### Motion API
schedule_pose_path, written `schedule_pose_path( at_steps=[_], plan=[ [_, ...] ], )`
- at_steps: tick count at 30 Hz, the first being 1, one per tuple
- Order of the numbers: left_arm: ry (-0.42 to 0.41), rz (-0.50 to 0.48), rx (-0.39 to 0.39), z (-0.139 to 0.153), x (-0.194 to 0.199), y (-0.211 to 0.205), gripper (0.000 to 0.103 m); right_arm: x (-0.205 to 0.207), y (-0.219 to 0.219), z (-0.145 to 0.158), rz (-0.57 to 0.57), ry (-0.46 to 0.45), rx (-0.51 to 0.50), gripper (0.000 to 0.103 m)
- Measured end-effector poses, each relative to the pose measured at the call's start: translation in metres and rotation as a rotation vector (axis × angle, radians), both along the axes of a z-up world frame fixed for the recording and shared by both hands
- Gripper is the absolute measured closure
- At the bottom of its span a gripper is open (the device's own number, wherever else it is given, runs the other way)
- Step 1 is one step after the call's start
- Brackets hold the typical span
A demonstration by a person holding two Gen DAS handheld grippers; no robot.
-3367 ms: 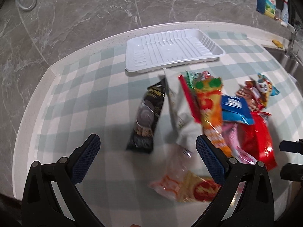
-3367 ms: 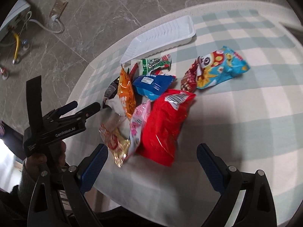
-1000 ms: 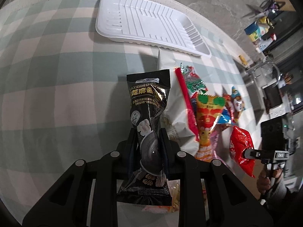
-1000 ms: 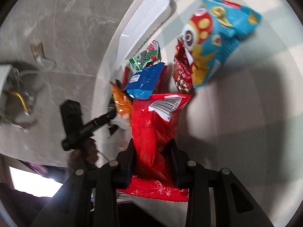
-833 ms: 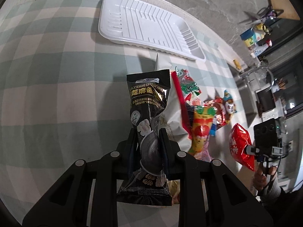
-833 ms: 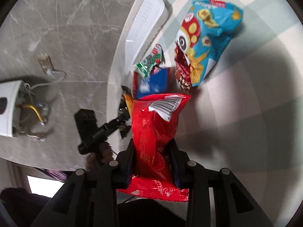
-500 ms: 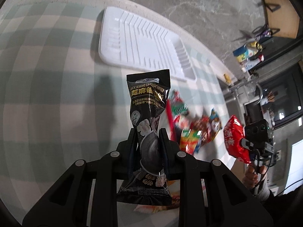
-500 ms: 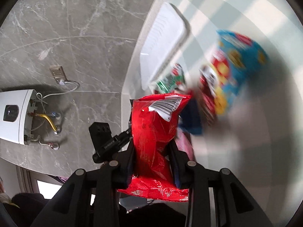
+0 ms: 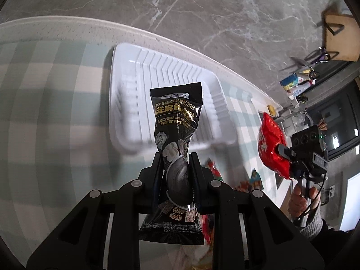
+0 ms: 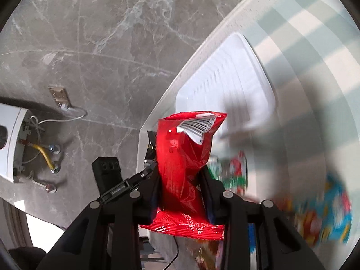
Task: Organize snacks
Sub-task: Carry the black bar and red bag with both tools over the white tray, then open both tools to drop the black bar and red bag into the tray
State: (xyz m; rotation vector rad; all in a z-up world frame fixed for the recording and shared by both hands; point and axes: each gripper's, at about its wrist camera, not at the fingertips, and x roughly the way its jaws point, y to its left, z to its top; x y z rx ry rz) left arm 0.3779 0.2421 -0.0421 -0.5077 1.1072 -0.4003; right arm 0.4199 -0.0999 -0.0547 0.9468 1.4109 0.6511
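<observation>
Now the left gripper (image 9: 176,173) has its jaws pinched tight on the waist of a black sesame powder packet (image 9: 176,139), which stands upright between them, its top ahead of the fingertips and its bottom seam hanging behind them. Beyond the packet's top lies the white ribbed tray (image 9: 135,85) on the checked tablecloth (image 9: 45,90). Off to the right of these jaws, the right gripper (image 10: 181,184) clamps a red snack bag (image 10: 184,157) at its middle, the barcode flap ahead of the fingertips. The tray sits ahead and to the right of those jaws, with blurred loose snack packets (image 10: 326,211) lower right.
</observation>
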Motion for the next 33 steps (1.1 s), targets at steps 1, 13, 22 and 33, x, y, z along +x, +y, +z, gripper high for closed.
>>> schedule_pose_path(
  at_steps=[1, 13, 22, 33],
  plan=[
    [0.004, 0.000, 0.005, -0.002, 0.006, -0.002, 0.082, 0.007, 0.002, -0.002, 0.001, -0.002, -0.010, 0.068],
    [0.034, -0.006, 0.075, -0.033, 0.087, -0.013, 0.082, 0.077, 0.017, -0.054, -0.005, 0.026, -0.120, 0.067],
    [0.035, -0.010, 0.167, -0.049, 0.123, -0.020, 0.081, 0.094, 0.027, -0.077, 0.015, 0.029, -0.193, 0.067],
    [0.015, 0.009, 0.255, -0.059, 0.126, -0.028, 0.079, 0.097, 0.042, -0.082, 0.070, -0.017, -0.332, 0.058]
  ],
)
